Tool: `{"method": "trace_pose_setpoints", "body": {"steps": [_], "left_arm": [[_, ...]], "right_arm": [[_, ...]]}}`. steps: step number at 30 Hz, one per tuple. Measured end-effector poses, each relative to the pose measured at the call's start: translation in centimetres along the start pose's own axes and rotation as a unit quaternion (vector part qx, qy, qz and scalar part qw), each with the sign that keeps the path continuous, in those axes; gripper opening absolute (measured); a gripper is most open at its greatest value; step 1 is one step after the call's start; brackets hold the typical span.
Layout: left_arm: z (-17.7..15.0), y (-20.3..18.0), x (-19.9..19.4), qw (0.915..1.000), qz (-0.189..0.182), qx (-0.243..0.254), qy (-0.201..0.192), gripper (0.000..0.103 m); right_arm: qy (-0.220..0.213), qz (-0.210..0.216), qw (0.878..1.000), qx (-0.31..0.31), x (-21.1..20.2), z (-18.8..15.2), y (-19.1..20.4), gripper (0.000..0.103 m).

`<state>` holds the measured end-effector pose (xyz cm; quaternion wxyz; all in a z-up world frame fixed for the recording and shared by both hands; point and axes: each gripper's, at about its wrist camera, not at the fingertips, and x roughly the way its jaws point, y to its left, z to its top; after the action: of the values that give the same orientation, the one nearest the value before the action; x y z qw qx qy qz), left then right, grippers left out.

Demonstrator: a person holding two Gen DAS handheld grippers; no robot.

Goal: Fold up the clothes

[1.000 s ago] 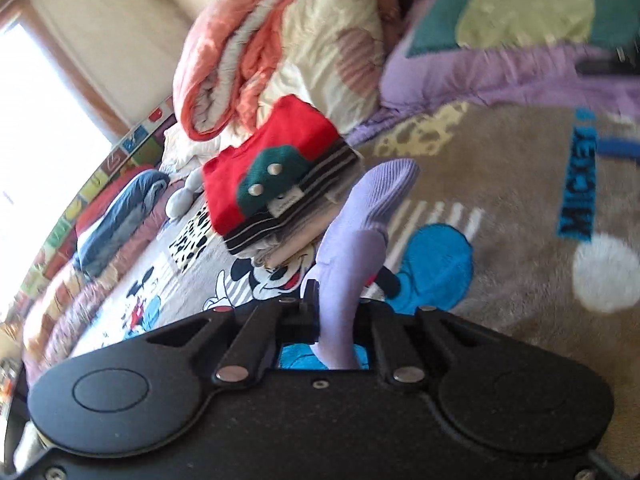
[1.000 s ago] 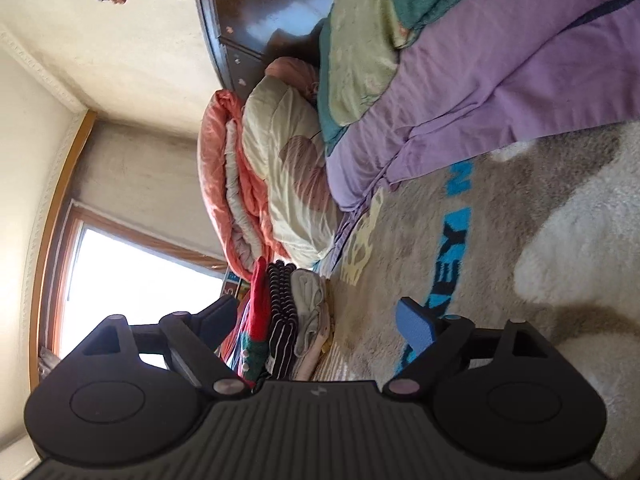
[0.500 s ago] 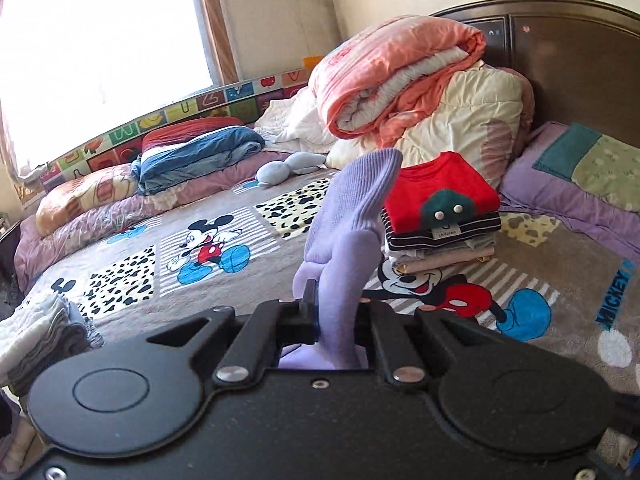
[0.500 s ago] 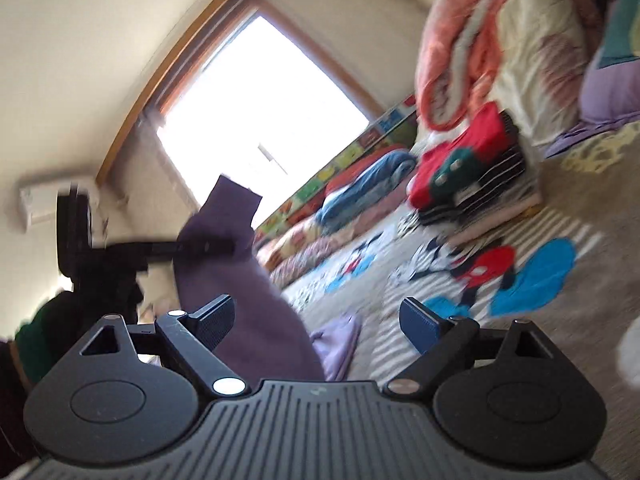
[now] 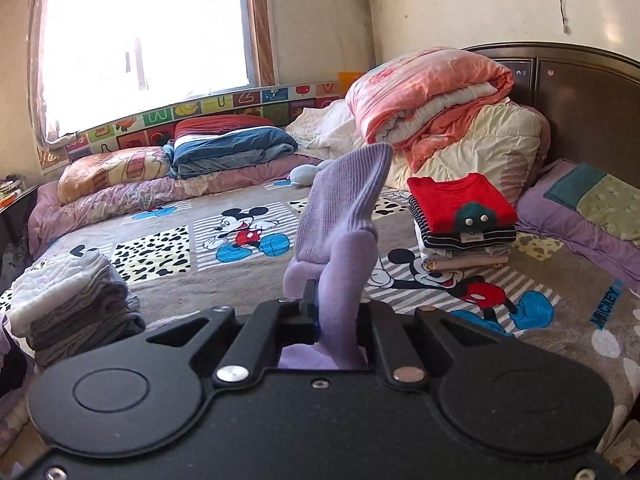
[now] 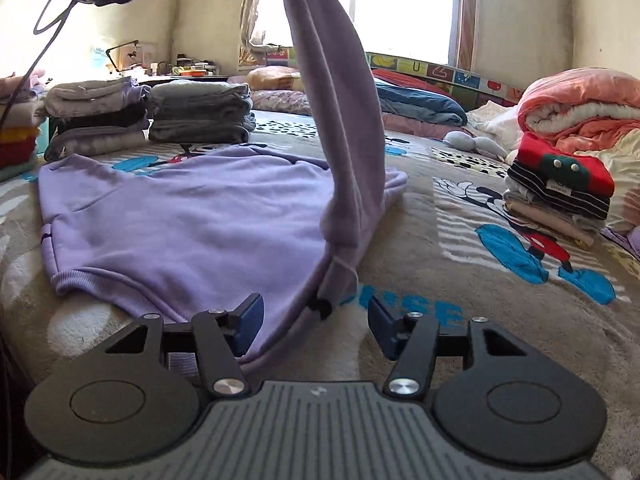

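A lilac sweatshirt (image 6: 192,216) lies spread flat on the Mickey Mouse blanket (image 6: 500,292). One sleeve (image 6: 340,120) is lifted and hangs down from above. My left gripper (image 5: 332,316) is shut on that sleeve (image 5: 344,220), whose ribbed cuff sticks up past the fingers. My right gripper (image 6: 316,322) is open, low over the blanket at the sweatshirt's near corner. The hem and side seam lie between its blue pads (image 6: 250,322), and the pads do not press them.
A folded stack topped by a red garment (image 5: 460,204) sits at the right, also in the right wrist view (image 6: 560,184). Grey folded stacks (image 6: 200,112) stand at the far left. Rolled quilts (image 5: 432,96), pillows and the dark headboard (image 5: 580,100) line the far side.
Both cameras swung from tilted views to level ones. My left gripper kept hold of the sleeve. My right gripper dropped to the sweatshirt's near corner, still open.
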<state>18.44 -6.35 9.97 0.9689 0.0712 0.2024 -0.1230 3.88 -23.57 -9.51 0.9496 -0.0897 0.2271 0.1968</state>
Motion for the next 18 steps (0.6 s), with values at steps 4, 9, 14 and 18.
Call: {"method": "trace_pose_setpoints", "body": {"steps": [4,9,14,18], "left_arm": [[-1.3,2.3,-0.4,0.9999,0.003,-0.014,0.003,0.005],[-3.3,4.9,-0.5,0.9996,0.02,-0.019,0.012,0.005],[-5.9,7.6,-0.7,0.9985,0.033,-0.036,0.025,0.005],[-8.3,9.6,-0.6,0.9973,0.043,-0.048,0.035,0.005]], "right_arm": [[0.002,-0.017,1.0,-0.006,0.7,-1.0,0.3,0.055],[0.002,-0.034,0.999,-0.02,0.9,-1.4,1.5,0.051],[0.005,-0.049,0.998,-0.04,1.0,-1.6,2.3,0.051],[0.0,-0.061,0.996,-0.07,0.9,-1.7,3.1,0.051]]}}
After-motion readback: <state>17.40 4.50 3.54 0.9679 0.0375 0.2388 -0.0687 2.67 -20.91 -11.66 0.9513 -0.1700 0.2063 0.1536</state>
